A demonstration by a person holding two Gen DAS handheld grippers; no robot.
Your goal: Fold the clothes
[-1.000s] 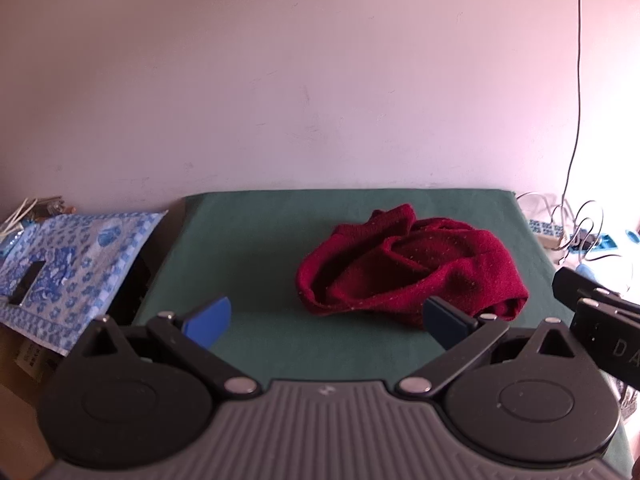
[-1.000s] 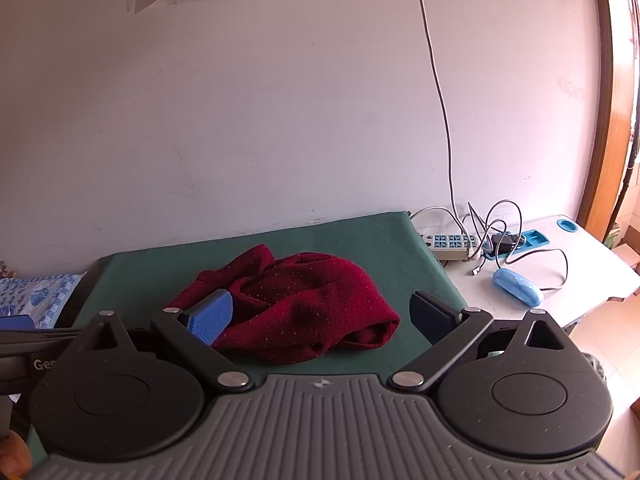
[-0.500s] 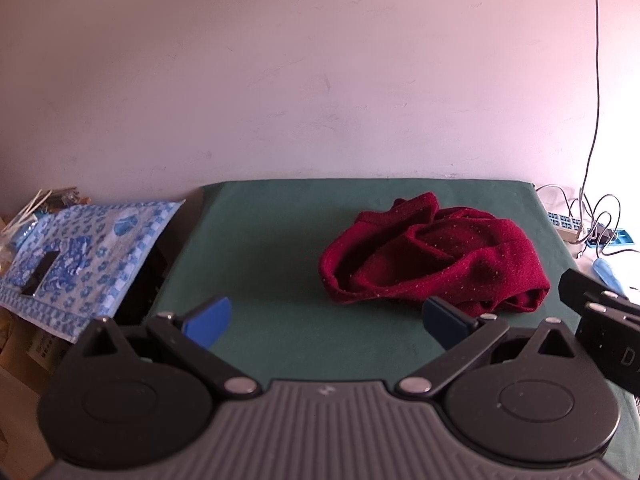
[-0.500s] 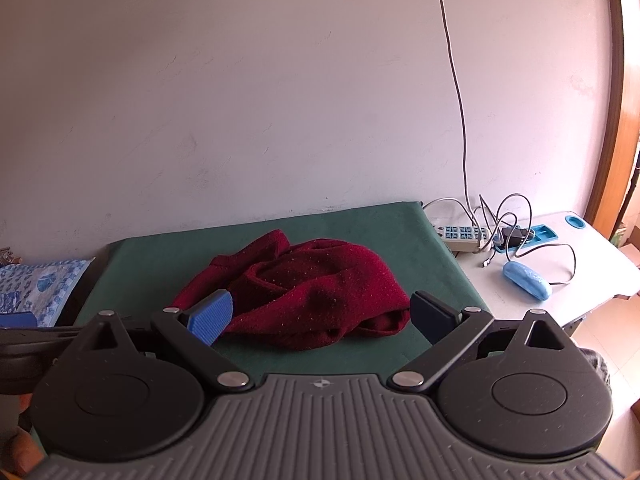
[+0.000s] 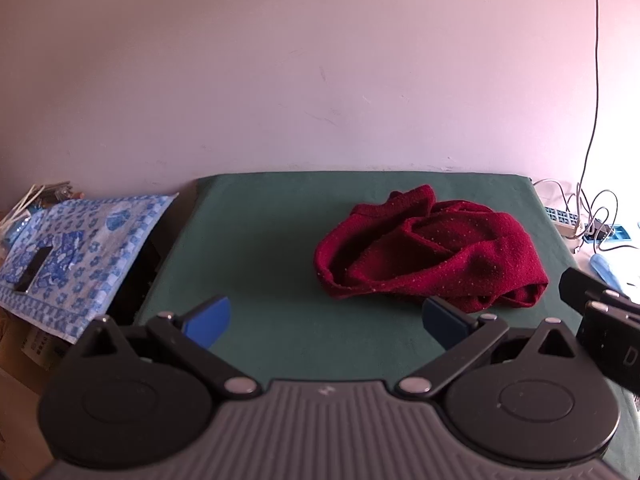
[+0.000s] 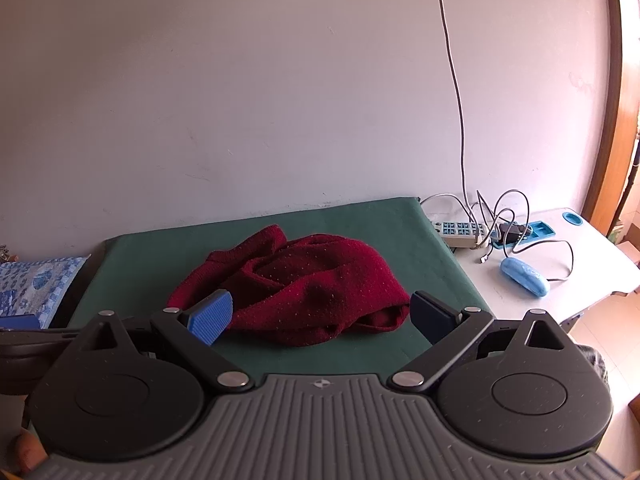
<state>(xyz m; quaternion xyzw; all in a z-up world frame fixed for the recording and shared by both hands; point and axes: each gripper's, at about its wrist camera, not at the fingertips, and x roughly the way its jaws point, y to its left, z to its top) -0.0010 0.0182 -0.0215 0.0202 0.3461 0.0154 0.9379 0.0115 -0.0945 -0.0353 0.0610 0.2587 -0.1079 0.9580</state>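
Note:
A dark red knitted garment [image 5: 432,252] lies crumpled in a heap on the right half of a green mat [image 5: 256,248]. In the right wrist view the same garment [image 6: 304,280] sits mid-mat [image 6: 400,224]. My left gripper [image 5: 326,318] hovers open over the mat's near edge, to the garment's near left, with nothing between its blue pads. My right gripper [image 6: 320,316] is open too, held just short of the garment's near edge. The right gripper's black body [image 5: 600,312] pokes into the left wrist view at the right.
A blue patterned cloth [image 5: 76,248] covers a surface left of the mat. To the right, a white table [image 6: 560,280] holds a power strip [image 6: 460,230], tangled cables [image 6: 504,216] and a blue case [image 6: 524,276]. A bare wall stands behind.
Both grippers have drawn back and risen a little, so the garment and mat sit farther off in each view. Both stay open and the garment has not moved.

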